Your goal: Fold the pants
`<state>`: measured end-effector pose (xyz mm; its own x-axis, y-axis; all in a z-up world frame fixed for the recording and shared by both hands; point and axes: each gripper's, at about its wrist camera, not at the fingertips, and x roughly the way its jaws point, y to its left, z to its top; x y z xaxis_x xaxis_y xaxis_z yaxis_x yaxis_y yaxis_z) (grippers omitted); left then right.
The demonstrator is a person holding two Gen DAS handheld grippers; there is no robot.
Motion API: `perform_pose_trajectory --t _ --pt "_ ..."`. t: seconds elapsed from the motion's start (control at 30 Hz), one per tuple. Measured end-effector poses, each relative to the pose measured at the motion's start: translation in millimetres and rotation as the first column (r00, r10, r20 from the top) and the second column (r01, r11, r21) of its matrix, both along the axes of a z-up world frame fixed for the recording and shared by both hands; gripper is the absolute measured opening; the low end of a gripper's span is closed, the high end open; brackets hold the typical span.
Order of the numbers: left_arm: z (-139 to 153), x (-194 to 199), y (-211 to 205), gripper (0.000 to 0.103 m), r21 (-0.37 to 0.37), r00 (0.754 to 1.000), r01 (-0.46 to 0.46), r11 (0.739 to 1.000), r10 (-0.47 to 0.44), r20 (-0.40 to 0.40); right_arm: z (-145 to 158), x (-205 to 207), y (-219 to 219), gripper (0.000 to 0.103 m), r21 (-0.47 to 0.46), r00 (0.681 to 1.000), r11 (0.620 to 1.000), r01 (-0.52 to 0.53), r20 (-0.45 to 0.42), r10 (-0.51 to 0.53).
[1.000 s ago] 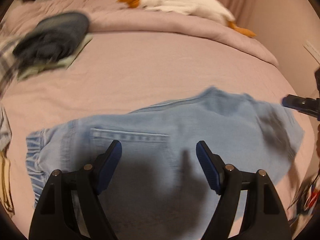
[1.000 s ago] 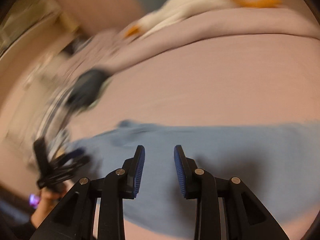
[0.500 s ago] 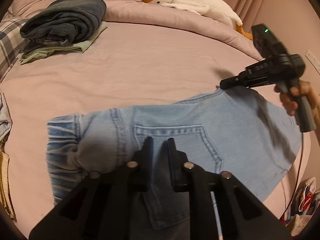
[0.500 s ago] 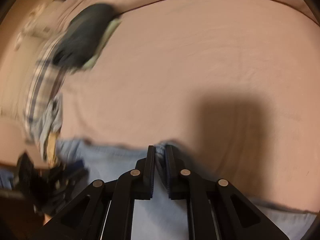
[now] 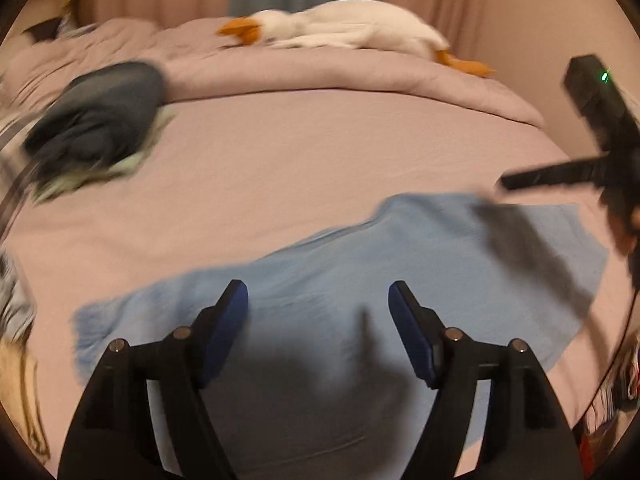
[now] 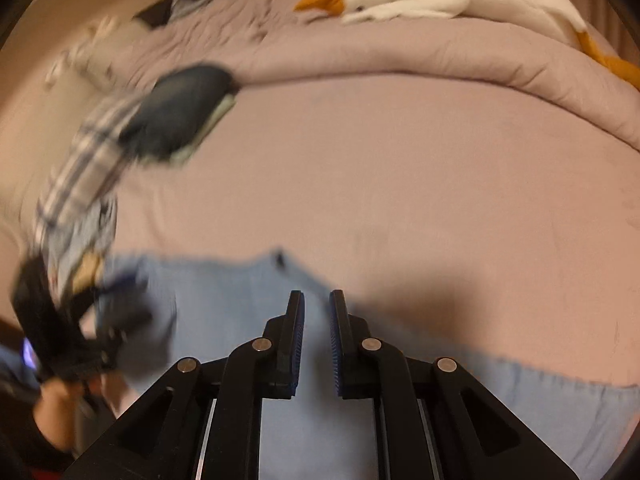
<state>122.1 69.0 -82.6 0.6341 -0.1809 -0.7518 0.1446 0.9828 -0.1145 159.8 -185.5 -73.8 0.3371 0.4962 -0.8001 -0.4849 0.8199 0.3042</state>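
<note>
Light blue denim pants (image 5: 400, 264) lie folded flat on the pink bed near its front edge; they also show in the right wrist view (image 6: 224, 304). My left gripper (image 5: 318, 300) is open wide and empty, hovering above the pants' middle. My right gripper (image 6: 317, 308) has its fingers a narrow gap apart with nothing between them, above the pants' far edge. It shows from outside at the right of the left wrist view (image 5: 560, 172). The left gripper shows at the lower left of the right wrist view (image 6: 80, 320).
A stack of folded dark clothes (image 5: 96, 128) sits on the bed at the back left, beside plaid fabric (image 6: 84, 172). A white plush goose (image 5: 344, 32) lies on the rolled duvet (image 5: 360, 76) at the back. More clothes (image 5: 16, 312) lie at the left edge.
My left gripper was shut low over the pants half a second ago; now it is open and lifted. My right gripper has risen and opened slightly. Both views are blurred by motion.
</note>
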Motion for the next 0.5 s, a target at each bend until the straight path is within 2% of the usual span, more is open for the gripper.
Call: perform_pose_trajectory --t 0.13,0.17,0.23,0.3,0.4,0.43,0.5 --pt "-10 25 -42 0.073 0.004 0.996 0.083 0.997 -0.083 -0.023 -30 1 16 0.011 -0.038 0.999 0.999 -0.031 -0.029 0.03" --pt "-20 31 -46 0.073 0.028 0.996 0.076 0.997 -0.075 -0.058 -39 6 23 0.011 -0.071 1.0 0.997 -0.019 -0.021 0.017" --pt "-41 34 -39 0.073 0.075 0.992 0.04 0.996 -0.031 -0.12 -53 19 25 0.01 -0.142 0.996 0.987 0.073 0.055 -0.065" --pt "-45 25 -27 0.073 0.064 0.994 0.031 0.997 -0.024 -0.109 -53 28 6 0.01 -0.029 0.988 0.987 0.155 0.03 -0.154" --pt "-34 2 -4 0.073 0.08 0.995 0.011 0.997 -0.003 -0.1 -41 24 -24 0.01 0.034 0.963 0.963 0.268 0.022 -0.269" --pt "-31 -6 3 0.074 0.081 0.996 0.001 0.997 0.007 -0.094 -31 11 -40 0.012 0.064 0.958 0.958 0.28 0.043 -0.283" --pt "-31 -19 22 0.072 0.084 0.995 -0.026 0.996 0.034 -0.098 -26 -9 -64 0.023 0.142 0.961 0.952 0.271 0.023 -0.277"
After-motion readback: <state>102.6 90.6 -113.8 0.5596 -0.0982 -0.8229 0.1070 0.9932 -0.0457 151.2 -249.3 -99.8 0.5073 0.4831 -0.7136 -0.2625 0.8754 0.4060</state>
